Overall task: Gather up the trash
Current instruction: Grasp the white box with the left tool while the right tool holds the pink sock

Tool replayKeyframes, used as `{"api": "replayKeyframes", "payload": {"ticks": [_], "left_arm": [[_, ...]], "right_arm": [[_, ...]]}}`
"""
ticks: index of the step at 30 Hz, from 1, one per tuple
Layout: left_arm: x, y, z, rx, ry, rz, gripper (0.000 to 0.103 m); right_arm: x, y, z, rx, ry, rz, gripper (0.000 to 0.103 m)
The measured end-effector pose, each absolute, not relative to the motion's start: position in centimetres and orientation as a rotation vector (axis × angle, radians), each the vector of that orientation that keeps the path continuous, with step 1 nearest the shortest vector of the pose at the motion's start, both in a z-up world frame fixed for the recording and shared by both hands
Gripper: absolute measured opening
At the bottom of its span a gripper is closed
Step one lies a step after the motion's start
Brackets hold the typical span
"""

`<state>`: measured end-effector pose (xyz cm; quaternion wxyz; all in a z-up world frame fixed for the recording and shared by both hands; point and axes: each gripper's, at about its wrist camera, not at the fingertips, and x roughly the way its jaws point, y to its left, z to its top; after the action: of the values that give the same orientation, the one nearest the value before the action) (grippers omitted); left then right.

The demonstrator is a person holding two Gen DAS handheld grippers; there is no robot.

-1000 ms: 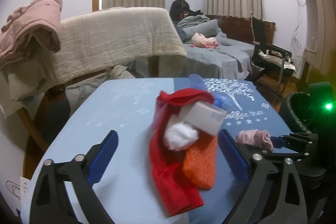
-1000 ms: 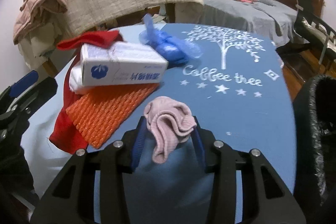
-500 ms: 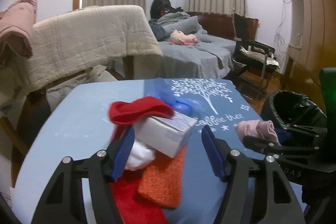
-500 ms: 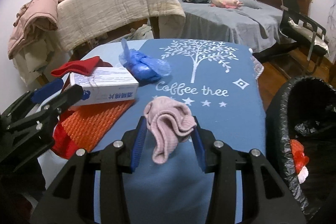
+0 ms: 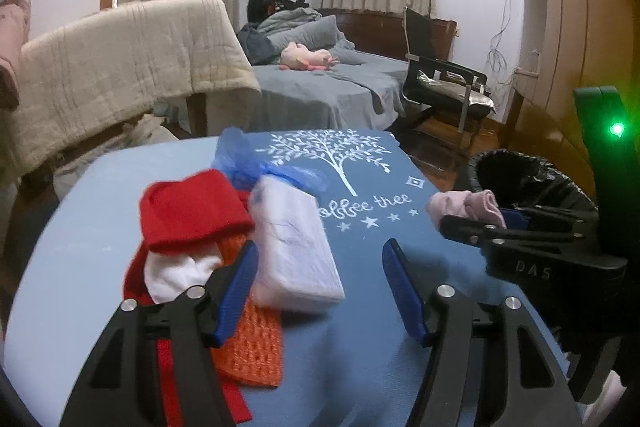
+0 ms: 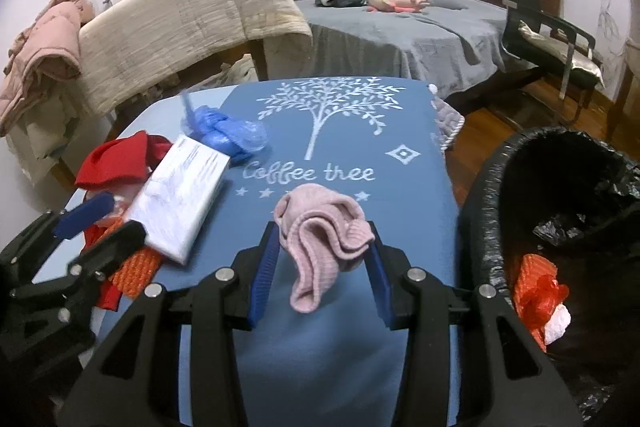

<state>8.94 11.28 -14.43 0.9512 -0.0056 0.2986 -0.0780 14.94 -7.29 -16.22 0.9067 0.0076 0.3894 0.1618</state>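
My right gripper [image 6: 322,277] is shut on a crumpled pink sock [image 6: 324,231] and holds it above the blue table [image 6: 320,367]; the sock also shows in the left wrist view [image 5: 466,207]. My left gripper [image 5: 318,291] is open and empty, its left finger beside a white tissue pack [image 5: 294,247]. The pack [image 6: 182,197] lies on an orange mesh cloth [image 5: 250,343] and a red sock [image 5: 192,215]. A crumpled blue plastic bag [image 6: 224,131] lies behind it. A black-lined trash bin [image 6: 560,227] stands at the table's right.
The bin holds orange and white trash [image 6: 538,297]. A chair draped with a beige blanket [image 6: 192,23] stands behind the table. A bed [image 6: 400,23] and a black chair [image 6: 548,39] are farther back. Wooden floor [image 6: 500,119] lies to the right.
My left gripper has swung right and forward over the pile and its fingers have narrowed. My right gripper has lifted and moved right toward the bin with the pink sock.
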Motion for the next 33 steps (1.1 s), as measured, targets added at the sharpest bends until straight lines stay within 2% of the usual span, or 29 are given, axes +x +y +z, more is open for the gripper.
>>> {"api": "replayKeyframes", "payload": {"ticks": [8,17,20,33], "left_arm": [[9.8,11.1,-15.2,-0.009,0.641,-0.142,0.070],[10.9,8.7,-15.7,0.019,0.659,-0.168,0.070],[10.9,7.6,-15.6,0.033,0.647,-0.173,0.075],[12.9,7.3,-16.8,0.033,0.684,-0.073,0.075]], "right_arm": [[15.0,-8.1,-16.6,0.030,0.806,0.315,0.041],[15.0,-9.7,-16.7,0.052,0.807,0.286,0.041],[15.0,-10.5,-16.6,0.063,0.803,0.279,0.041],[15.0,-11.6,-16.7,0.083,0.802,0.274,0.041]]}}
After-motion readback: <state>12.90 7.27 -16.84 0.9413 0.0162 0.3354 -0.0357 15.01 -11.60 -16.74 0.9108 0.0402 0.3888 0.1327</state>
